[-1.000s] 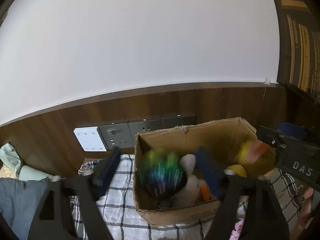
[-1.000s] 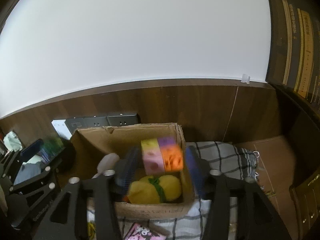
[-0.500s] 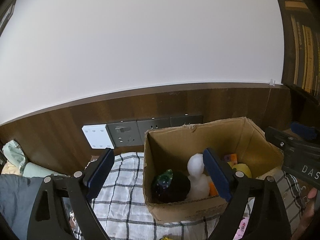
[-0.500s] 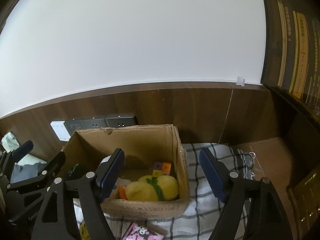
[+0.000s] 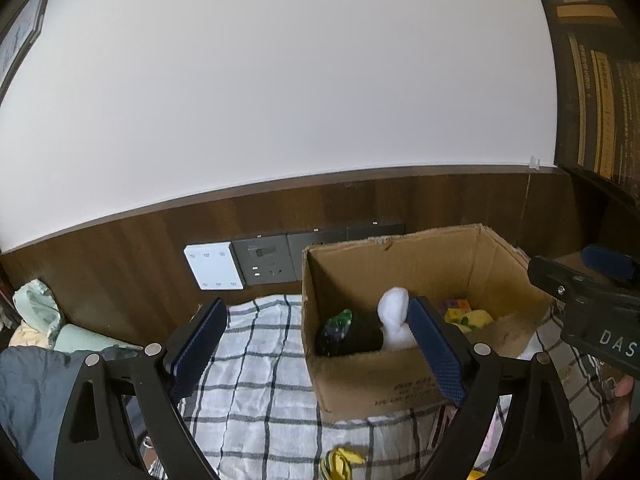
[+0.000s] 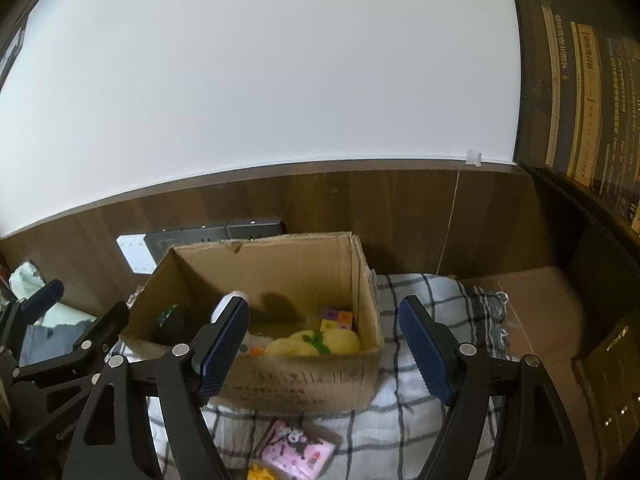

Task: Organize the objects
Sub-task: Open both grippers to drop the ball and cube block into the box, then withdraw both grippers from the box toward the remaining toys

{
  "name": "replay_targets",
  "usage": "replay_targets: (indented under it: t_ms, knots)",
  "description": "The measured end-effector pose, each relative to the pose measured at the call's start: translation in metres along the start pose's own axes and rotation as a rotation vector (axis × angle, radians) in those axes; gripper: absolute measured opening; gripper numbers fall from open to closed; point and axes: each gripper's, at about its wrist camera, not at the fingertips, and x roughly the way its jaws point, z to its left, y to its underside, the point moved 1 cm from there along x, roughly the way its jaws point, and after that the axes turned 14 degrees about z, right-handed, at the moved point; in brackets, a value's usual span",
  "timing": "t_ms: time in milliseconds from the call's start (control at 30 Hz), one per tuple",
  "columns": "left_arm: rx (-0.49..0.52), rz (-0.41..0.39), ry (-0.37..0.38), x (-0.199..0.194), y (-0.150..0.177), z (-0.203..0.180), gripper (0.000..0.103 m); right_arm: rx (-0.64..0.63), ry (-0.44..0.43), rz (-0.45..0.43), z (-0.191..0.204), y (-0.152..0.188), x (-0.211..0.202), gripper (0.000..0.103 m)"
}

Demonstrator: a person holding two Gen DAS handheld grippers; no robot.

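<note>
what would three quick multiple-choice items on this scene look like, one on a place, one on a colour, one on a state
1. Where is the yellow plush toy?
A. inside the cardboard box
B. on the wall sockets
C. in the left gripper

2. What colour is the packet in front of the box?
A. green
B. pink
C. black

3. How does the right gripper stand?
A. shut on a cube
B. shut on the cloth
C. open, holding nothing

Key: 1 A, it lies against the box's front wall; 2 B, it is pink on the checked cloth; 3 C, the pads stand apart with nothing between them.

Toys [image 6: 312, 340] in box [image 6: 304, 380] on cloth [image 6: 404, 404]
</note>
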Motion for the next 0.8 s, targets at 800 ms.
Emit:
replay_targets:
  t_ms: [800]
  knots:
    - [-0.028,0.044,-0.003,-0.008,0.044,0.008,0.095,0.009,-0.022,0.057,0.004,0.054,0.006,0.081]
